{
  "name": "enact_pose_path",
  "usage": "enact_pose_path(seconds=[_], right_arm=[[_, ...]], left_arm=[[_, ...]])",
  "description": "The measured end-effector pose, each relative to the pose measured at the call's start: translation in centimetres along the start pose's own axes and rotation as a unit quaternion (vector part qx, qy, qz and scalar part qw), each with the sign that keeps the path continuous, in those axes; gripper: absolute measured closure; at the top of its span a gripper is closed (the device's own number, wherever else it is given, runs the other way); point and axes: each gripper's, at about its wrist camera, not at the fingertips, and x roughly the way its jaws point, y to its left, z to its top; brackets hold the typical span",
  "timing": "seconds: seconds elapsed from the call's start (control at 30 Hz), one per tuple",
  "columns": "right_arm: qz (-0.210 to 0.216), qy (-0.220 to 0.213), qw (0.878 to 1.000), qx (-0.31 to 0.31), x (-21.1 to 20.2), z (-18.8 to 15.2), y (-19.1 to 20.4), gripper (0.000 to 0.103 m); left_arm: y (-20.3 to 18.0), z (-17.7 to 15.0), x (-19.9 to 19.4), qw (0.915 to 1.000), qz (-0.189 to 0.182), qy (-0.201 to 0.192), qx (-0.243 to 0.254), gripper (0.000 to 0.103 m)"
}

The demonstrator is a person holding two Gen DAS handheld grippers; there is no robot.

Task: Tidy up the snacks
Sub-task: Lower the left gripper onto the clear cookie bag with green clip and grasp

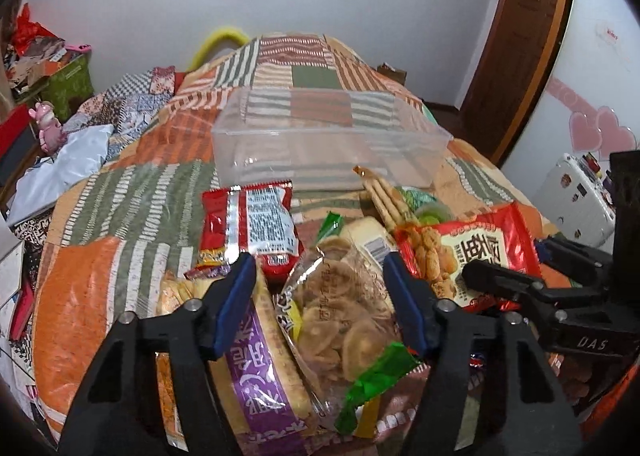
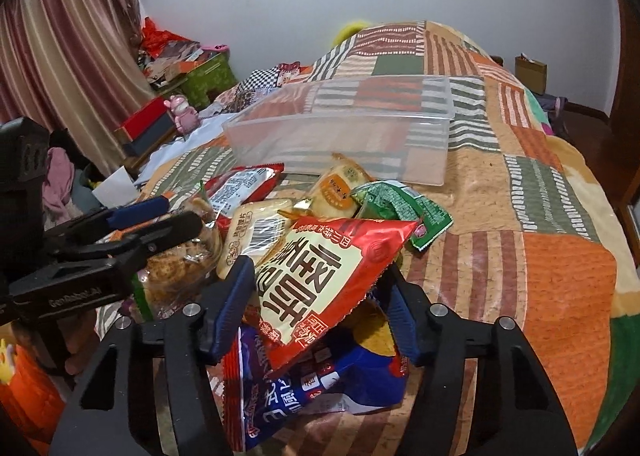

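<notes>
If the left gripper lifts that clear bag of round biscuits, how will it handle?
The clear crinkly bag of round biscuits probably flexes and sags. Its glossy film may slip between the open left gripper pads. The biscuits look brittle, so a hard squeeze could crack them.

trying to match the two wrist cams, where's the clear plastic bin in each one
Left wrist: clear plastic bin sits upper centre, beyond the snack pile.
Right wrist: clear plastic bin sits upper centre, slightly turned, behind the snacks.
Shared landmark: the big red snack bag.
</notes>
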Motion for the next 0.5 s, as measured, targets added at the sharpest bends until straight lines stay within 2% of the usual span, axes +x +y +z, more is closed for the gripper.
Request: enact_pose_path(seconds=[0.1, 0.2, 0.5], right_arm=[[0.004, -0.003, 1.0, 0.003, -0.3, 0.4, 0.0, 0.054], [0.012, -0.002, 1.0, 0.004, -0.3, 0.6, 0.0, 0.058], [0.03, 0.027, 0.999, 0.005, 1.3, 0.3, 0.4, 0.055]], left_arm=[[0.0, -0.2, 0.3, 0.9999, -0.011, 0.011, 0.001, 0.045], [-0.1, -0.3, 0.3, 0.9998, -0.013, 0.015, 0.01, 0.046], [-0.1, -1.0, 1.0, 0.999, -0.03, 0.032, 0.009, 0.046]])
